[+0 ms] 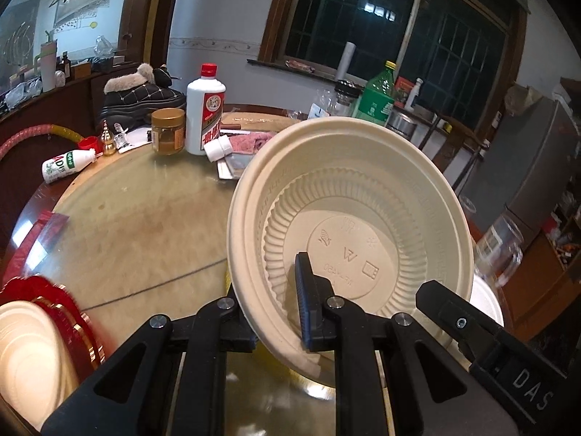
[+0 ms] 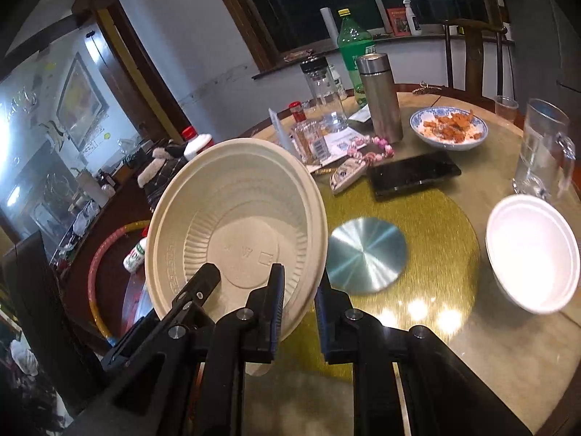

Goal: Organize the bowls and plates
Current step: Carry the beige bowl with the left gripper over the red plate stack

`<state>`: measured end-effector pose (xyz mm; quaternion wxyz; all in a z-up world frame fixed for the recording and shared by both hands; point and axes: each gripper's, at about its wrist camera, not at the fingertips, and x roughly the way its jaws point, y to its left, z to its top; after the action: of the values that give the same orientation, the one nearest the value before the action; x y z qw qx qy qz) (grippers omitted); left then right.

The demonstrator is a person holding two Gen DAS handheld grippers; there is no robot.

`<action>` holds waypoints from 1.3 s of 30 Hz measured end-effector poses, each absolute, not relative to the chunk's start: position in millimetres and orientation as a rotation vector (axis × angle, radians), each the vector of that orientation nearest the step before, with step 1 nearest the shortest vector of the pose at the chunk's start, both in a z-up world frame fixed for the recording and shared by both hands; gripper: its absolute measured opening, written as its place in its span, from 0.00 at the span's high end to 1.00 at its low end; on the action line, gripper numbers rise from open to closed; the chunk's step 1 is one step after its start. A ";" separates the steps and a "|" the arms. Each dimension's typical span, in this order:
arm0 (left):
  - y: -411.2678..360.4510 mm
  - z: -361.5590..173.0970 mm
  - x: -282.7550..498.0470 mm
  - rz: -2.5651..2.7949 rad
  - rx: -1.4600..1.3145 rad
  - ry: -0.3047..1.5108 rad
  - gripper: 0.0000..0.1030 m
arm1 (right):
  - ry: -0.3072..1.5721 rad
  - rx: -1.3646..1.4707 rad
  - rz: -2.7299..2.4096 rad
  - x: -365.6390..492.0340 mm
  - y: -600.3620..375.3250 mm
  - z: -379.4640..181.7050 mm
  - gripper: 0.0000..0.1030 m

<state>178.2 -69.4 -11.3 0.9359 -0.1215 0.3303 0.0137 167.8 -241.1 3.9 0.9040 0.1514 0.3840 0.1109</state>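
Observation:
A beige disposable bowl (image 1: 363, 225) is held tilted above the round table, its inside facing me. My left gripper (image 1: 276, 309) is shut on its lower left rim, one finger inside the bowl and one behind it. The same bowl (image 2: 232, 225) shows in the right wrist view, where my right gripper (image 2: 297, 312) is shut on its right rim. The other gripper's finger reaches in from the right in the left wrist view (image 1: 457, 312) and from the left in the right wrist view (image 2: 199, 283). A white bowl (image 2: 533, 254) stands on the table at the right. A white plate (image 1: 29, 345) lies on a red plate (image 1: 69, 309) at the lower left.
The far table edge is crowded: a white liquor bottle (image 1: 205, 109), a brown jar (image 1: 167, 130), a green bottle (image 2: 354, 47), a steel flask (image 2: 379, 98), a bowl of food (image 2: 448, 127), a phone (image 2: 414, 174), a glass mug (image 2: 543, 145). A metal disc (image 2: 366, 254) sits on the turntable.

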 end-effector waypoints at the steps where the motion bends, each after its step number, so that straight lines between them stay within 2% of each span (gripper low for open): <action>1: -68.6 -12.5 173.2 0.025 -0.242 0.678 0.86 | 0.796 0.308 0.228 160.9 -239.2 3.0 0.84; 14: -43.3 -19.6 122.7 0.023 -0.220 0.702 0.86 | 0.818 0.316 0.260 102.1 -215.6 -12.1 0.83; 39: 37.2 -5.0 74.9 0.157 -0.252 0.669 0.84 | 0.814 0.200 0.459 75.9 -132.8 5.9 0.82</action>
<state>74.9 37.2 -5.0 0.9337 -0.1231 0.3273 0.0766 75.9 -132.8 5.9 0.8881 0.0963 0.3915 0.2207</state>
